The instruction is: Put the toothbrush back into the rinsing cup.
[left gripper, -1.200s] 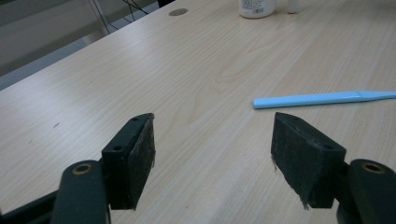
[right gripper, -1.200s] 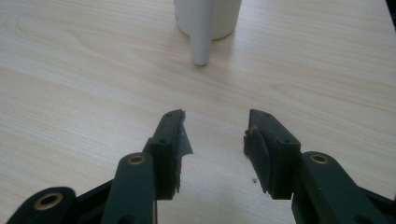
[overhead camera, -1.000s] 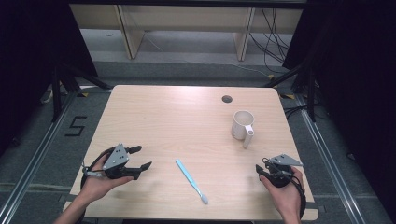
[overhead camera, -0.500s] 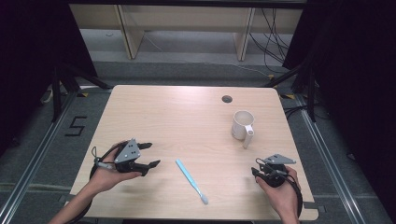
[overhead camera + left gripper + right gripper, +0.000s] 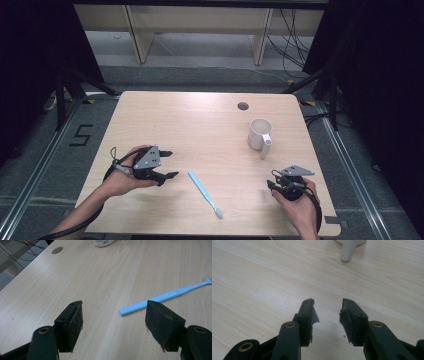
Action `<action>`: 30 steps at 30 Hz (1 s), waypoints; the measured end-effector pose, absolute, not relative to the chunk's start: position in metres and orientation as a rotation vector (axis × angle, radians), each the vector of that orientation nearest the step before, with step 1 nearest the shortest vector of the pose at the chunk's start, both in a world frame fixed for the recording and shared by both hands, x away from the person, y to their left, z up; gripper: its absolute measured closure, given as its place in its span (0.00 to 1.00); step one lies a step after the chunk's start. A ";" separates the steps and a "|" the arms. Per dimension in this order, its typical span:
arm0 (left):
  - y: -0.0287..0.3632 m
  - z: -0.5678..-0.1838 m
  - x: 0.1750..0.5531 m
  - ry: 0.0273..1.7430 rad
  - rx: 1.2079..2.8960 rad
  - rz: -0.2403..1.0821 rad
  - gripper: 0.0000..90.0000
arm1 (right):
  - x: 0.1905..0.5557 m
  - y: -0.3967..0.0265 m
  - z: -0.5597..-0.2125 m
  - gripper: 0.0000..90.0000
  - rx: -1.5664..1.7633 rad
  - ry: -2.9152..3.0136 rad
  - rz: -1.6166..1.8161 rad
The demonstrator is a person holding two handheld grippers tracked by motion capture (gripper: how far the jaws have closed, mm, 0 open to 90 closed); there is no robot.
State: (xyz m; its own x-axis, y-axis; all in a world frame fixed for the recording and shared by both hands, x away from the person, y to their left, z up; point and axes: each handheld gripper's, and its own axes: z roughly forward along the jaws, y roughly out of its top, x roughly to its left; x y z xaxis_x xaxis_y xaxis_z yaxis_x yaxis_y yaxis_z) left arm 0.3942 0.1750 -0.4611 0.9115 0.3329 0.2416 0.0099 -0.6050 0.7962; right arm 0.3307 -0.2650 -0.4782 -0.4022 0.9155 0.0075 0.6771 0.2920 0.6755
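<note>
A light blue toothbrush (image 5: 204,194) lies flat on the wooden table (image 5: 200,125), handle end toward my left gripper (image 5: 172,164) and bristles near the front edge. The left gripper is open wide and empty, its tips a short way left of the handle end. In the left gripper view the toothbrush (image 5: 165,296) lies ahead and to the right of the gripper (image 5: 113,303). My right gripper (image 5: 272,182) is at the front right, partly open and empty. The right gripper view has its jaws (image 5: 327,301) over bare wood, with the white mug's handle (image 5: 349,250) ahead.
A white mug (image 5: 259,132) stands upright at the right, its handle toward the front. A round cable hole (image 5: 243,106) sits near the table's far edge. Dark frames and cables surround the table.
My left gripper has moved right, closer to the toothbrush handle. The right gripper has shifted slightly left. The toothbrush and mug have not moved.
</note>
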 end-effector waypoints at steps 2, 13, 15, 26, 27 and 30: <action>0.171 -0.460 0.395 0.209 2.209 0.450 0.33 | 0.331 -0.265 -0.478 0.69 1.427 2.187 0.857; 0.150 -0.458 0.398 0.009 2.376 0.370 0.47 | 0.331 -0.263 -0.478 0.69 1.445 2.205 0.847; 0.148 -0.456 0.399 -0.025 2.396 0.365 0.49 | 0.331 -0.263 -0.478 0.69 1.441 2.206 0.853; 0.123 -0.448 0.408 -0.340 2.582 0.290 0.63 | 0.331 -0.261 -0.478 0.69 1.438 2.222 0.851; 0.119 -0.447 0.410 -0.387 2.609 0.266 0.63 | 0.331 -0.262 -0.478 0.69 1.427 2.233 0.842; 0.116 -0.446 0.412 -0.444 2.641 0.242 0.63 | 0.331 -0.261 -0.478 0.69 1.439 2.223 0.854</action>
